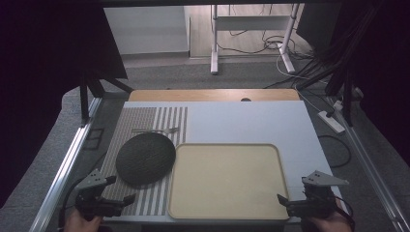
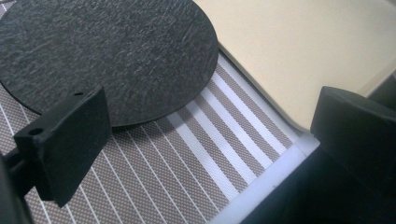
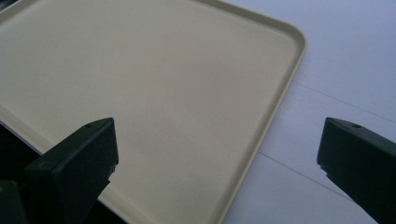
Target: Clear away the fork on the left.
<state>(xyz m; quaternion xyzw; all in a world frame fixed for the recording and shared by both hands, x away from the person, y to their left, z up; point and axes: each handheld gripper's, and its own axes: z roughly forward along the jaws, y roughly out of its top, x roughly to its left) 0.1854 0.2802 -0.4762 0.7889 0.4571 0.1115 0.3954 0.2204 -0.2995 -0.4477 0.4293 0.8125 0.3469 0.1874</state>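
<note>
Grippers at the bottom corners of the high view, both low at the near table edge. Left gripper (image 1: 124, 189) sits at lower left over the striped placemat (image 1: 145, 118), jaws spread wide, nothing between them. In the left gripper view those two black jaws stand far apart, with stripes showing in the gap and the dark round mat (image 2: 107, 51) filling the upper left of that frame, its edge just above the left-hand jaw.

Right gripper (image 1: 290, 200) holds at lower right, jaws gaping, holding nothing. In the right gripper view one jaw rises over the beige tray (image 3: 154, 93) and the other over the white tabletop (image 3: 336, 56), so the tray's rounded rim runs down between them.

Up top again: the tray (image 1: 227, 179) lies centre-bottom, bare, its left rim just beside the round mat (image 1: 145, 158), which rests on the placemat at left of centre. Above the mat, a pale spoon or fork (image 1: 157, 130) lies across the stripes, too small to tell which. A hand (image 1: 82, 223) grips the left tool at the bottom edge; another hand (image 1: 329, 223) grips the right.
</note>
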